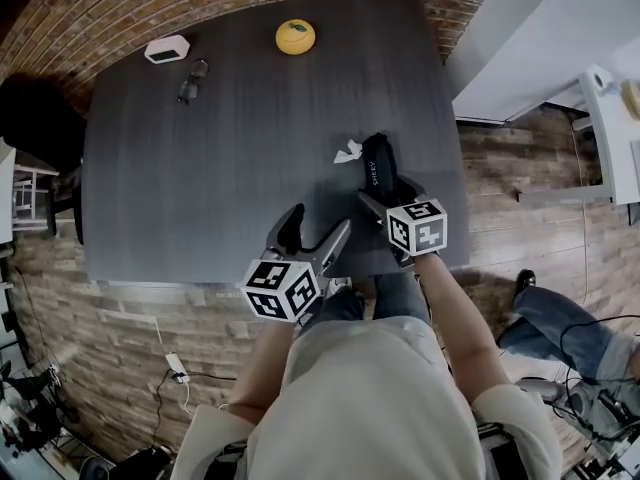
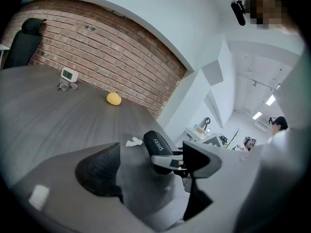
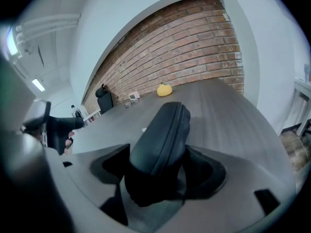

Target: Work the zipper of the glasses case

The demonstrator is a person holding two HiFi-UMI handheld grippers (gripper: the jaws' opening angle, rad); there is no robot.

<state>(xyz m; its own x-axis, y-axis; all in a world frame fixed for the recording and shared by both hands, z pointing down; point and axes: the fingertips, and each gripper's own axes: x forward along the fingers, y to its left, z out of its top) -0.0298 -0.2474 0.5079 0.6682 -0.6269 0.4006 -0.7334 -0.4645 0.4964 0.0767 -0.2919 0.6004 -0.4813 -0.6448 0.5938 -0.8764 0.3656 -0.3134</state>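
The black zip-up glasses case lies on the dark table near its front right corner, white lettering along its top. My right gripper holds the case's near end, one pad on each long side. In the right gripper view the case fills the gap between the jaws of my right gripper, its zipper seam running up the right side. My left gripper stands open just left of it over the table's front edge, nothing between its jaws. From the left gripper view the case sits beyond the jaws.
A crumpled white scrap lies just left of the case. Far across the table are a yellow round object, a small white device and a pair of glasses. A brick wall stands behind, with white furniture at the right.
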